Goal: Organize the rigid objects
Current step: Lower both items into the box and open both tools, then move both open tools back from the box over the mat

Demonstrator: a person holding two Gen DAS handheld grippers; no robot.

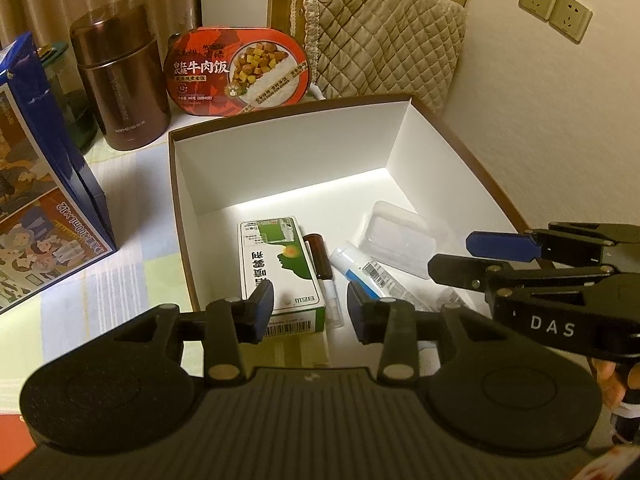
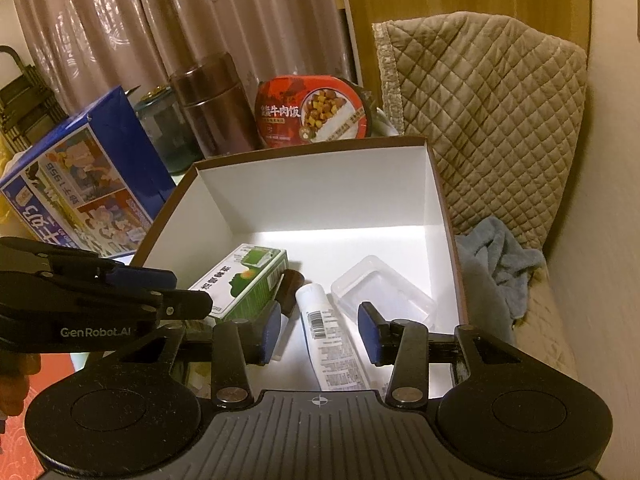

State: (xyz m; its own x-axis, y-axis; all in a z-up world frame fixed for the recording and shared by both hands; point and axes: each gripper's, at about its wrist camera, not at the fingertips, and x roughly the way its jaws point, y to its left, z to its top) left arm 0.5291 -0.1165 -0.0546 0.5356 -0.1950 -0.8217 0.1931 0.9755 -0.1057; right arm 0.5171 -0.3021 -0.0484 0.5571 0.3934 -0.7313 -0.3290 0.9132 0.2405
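An open cardboard box with white walls and a brown rim holds a green and white medicine carton, a brown-capped pen, a white tube and a clear plastic case. My left gripper hovers open over the near end of the carton and pen, its pads pressing nothing. My right gripper stands open astride the tube, clear of its sides.
Behind the box stand a brown thermos, a red ready-meal tray and a quilted beige cover. A blue printed carton lies to the left. A blue towel sits right of the box, by the wall.
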